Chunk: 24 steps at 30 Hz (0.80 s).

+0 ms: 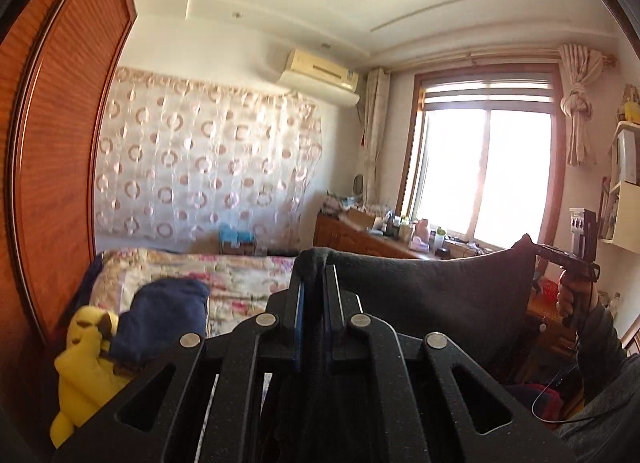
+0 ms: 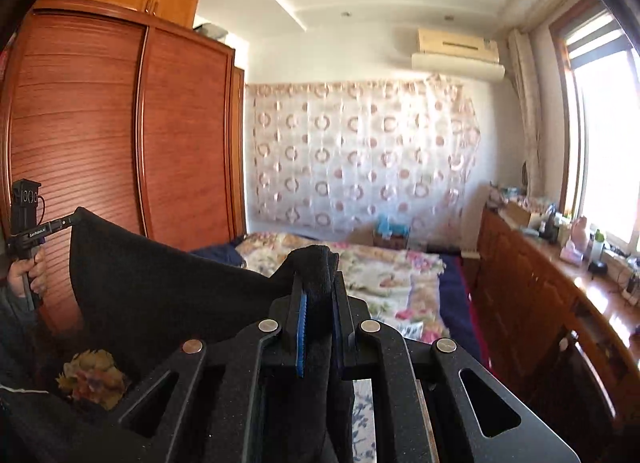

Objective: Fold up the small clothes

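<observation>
A dark grey garment (image 1: 432, 295) hangs stretched in the air between my two grippers, above the bed. My left gripper (image 1: 316, 267) is shut on one top corner of it. My right gripper (image 2: 318, 263) is shut on the other top corner, with cloth bunched between the blue pads. The garment also shows in the right wrist view (image 2: 160, 283), sagging between the two hands. The right gripper appears at the right of the left wrist view (image 1: 532, 249), the left gripper at the left of the right wrist view (image 2: 78, 215).
A bed with a floral cover (image 2: 384, 275) lies ahead. A navy cloth (image 1: 160, 319) and a yellow plush toy (image 1: 84, 367) lie on its left side. A wooden wardrobe (image 2: 120, 135) stands left. A cluttered wooden dresser (image 2: 552, 287) runs under the window on the right.
</observation>
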{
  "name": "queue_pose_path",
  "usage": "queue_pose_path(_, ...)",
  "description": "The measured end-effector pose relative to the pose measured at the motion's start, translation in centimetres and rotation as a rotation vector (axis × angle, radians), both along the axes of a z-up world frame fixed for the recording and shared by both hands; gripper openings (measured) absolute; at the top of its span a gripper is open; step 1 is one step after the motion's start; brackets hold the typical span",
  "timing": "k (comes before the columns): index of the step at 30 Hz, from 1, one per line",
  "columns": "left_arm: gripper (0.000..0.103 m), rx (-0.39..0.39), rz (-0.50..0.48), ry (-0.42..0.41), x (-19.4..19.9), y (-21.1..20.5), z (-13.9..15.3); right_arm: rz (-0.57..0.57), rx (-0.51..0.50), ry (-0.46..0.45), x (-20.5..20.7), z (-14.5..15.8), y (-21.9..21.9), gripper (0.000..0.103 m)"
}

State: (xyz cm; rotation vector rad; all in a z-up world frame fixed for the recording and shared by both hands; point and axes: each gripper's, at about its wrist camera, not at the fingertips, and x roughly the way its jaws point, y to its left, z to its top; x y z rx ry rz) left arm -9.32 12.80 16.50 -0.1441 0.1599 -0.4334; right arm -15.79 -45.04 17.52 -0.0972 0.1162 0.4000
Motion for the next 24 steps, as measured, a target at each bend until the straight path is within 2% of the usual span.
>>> queue_pose_path(6,0.008,0.035,0.030,-0.085,0.4,-0.1,3.8,-0.025,-0.040,-0.094,-1.9,3.1,0.7,0.010)
queue_pose_path(10,0.008,0.051,0.077,-0.084,3.9,0.2,4.6,-0.050,-0.062,-0.094,1.2,4.5,1.5,0.010)
queue_pose_path(12,0.008,0.085,0.126,-0.059,6.9,-0.2,4.5,-0.061,-0.080,-0.068,4.1,3.7,3.4,0.010)
queue_pose_path(17,0.008,0.143,0.176,0.063,14.8,-0.6,0.7,-0.109,-0.142,0.049,14.1,2.6,6.9,0.010)
queue_pose_path(21,0.013,0.200,0.201,0.136,20.9,-1.3,-3.9,-0.170,-0.180,0.146,23.4,-1.0,9.2,0.011)
queue_pose_path(22,0.021,0.221,0.185,0.170,23.0,-1.3,-5.5,-0.208,-0.205,0.169,26.1,-2.6,10.0,0.016)
queue_pose_path(23,0.027,0.242,0.213,0.232,25.4,-1.0,-7.8,-0.253,-0.235,0.204,28.5,-3.8,11.0,0.031)
queue_pose_path(24,0.029,0.256,0.234,0.282,26.7,-0.9,-9.4,-0.294,-0.264,0.239,30.5,-5.0,12.0,0.036)
